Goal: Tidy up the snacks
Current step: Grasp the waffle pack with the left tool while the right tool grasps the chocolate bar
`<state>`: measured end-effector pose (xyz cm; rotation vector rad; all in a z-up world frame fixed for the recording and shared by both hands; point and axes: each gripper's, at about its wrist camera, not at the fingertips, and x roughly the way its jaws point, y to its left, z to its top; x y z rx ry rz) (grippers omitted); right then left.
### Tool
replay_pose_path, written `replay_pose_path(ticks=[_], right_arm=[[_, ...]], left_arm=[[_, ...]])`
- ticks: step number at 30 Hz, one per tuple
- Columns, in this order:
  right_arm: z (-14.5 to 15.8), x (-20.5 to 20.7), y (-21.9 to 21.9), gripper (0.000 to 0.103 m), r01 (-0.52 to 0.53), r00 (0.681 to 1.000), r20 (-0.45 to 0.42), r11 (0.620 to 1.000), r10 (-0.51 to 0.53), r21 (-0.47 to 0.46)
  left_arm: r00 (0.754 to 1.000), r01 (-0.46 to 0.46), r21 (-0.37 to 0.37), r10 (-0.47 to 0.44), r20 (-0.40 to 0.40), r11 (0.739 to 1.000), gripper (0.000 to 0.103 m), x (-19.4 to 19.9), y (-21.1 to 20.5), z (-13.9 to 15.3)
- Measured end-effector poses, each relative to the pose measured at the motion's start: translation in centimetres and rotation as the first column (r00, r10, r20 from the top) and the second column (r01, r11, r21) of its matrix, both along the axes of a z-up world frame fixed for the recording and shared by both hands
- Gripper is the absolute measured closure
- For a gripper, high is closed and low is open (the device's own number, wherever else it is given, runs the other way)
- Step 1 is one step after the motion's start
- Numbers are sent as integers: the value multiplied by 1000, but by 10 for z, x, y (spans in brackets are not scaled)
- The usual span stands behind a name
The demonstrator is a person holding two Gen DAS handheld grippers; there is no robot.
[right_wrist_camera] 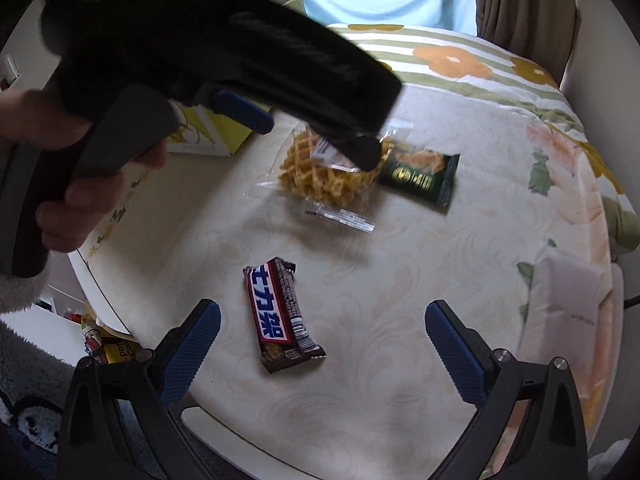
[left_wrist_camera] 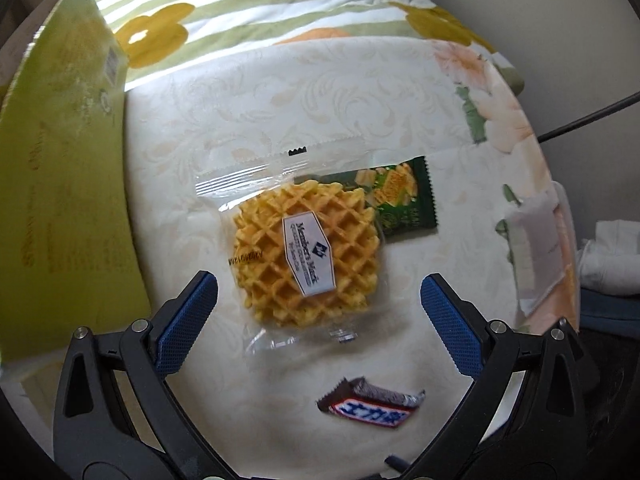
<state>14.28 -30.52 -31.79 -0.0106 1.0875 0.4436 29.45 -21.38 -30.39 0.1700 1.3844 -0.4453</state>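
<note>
Waffle pack btwn open left tool fingers.

Floral tablecloth, brown curtain.

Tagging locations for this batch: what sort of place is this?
Probably a home living or dining room: a small table with a floral tablecloth, curtains at a window, and a flower-patterned cushion behind.

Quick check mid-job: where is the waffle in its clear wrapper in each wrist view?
Left wrist: the golden waffle in a clear plastic wrapper lies at centre, ahead of the open left gripper.
Right wrist: upper centre, partly behind the left gripper's black body.
Shared landmark: the dark green snack packet touching its right side.
</note>
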Motion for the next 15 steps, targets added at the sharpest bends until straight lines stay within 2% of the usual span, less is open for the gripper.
replay_pose_path(ticks=[8, 9, 12, 15], right_arm=[[-8, 1, 16, 1, -30, 1000, 6, 999, 31, -41], [-8, 2, 17, 1, -33, 999, 6, 999, 34, -43], [-9, 4, 23, 2, -41, 999, 10, 998, 41, -54], [-11, 6, 28, 7, -54, 999, -1, 998, 54, -43]], left_arm=[[999, 15, 44, -14, -39, 999, 2, 16, -5, -25], [999, 16, 44, -15, -41, 999, 4, 18, -5, -26], [998, 12, 20, -10, -62, 1000, 17, 23, -4, -30], [998, 5, 6, -5, -58, 1000, 19, 24, -3, -30]])
